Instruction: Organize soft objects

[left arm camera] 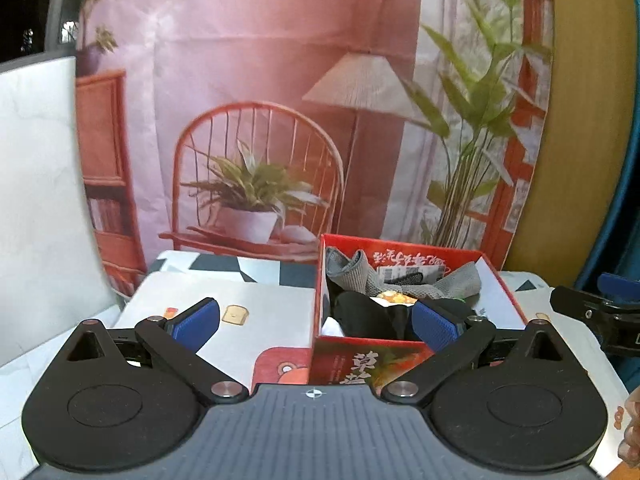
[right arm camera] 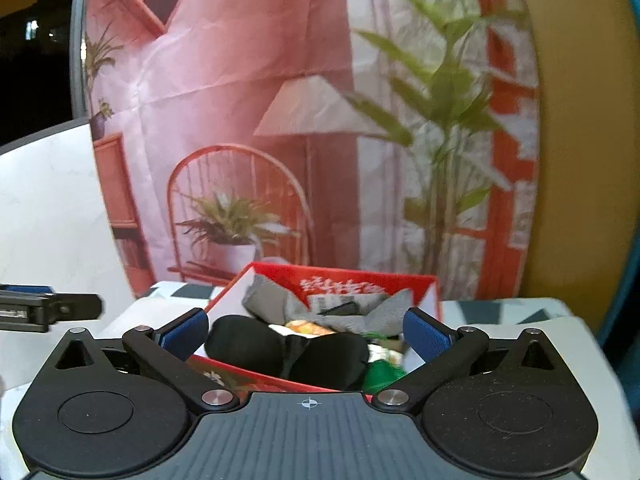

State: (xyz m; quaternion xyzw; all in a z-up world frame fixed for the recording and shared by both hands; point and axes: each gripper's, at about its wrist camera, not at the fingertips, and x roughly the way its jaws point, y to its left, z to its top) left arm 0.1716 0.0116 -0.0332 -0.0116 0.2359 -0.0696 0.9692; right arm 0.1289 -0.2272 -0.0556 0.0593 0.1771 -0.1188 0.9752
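Note:
A red cardboard box (left arm camera: 352,360) (right arm camera: 400,280) stands on the table and holds soft things: a grey cloth (left arm camera: 356,272) (right arm camera: 372,312), a black fabric bundle (left arm camera: 360,316) (right arm camera: 288,350), something orange and white (left arm camera: 394,298) (right arm camera: 304,326) and a green piece (right arm camera: 380,374). My left gripper (left arm camera: 316,322) is open just short of the box, nothing between its blue pads (left arm camera: 198,320). My right gripper (right arm camera: 306,334) is open wide above the box's near edge, its pads (right arm camera: 424,336) clear of the black bundle. The right gripper's tip (left arm camera: 592,312) shows at the right edge of the left wrist view, and the left gripper's tip (right arm camera: 48,310) at the left edge of the right wrist view.
The table carries a white cloth with cartoon prints (left arm camera: 256,312) and a dark checked pattern (left arm camera: 224,264) further back. A printed backdrop of a pink room with chair, lamp and plants (left arm camera: 280,120) hangs close behind the box. A white panel (left arm camera: 36,200) stands at the left.

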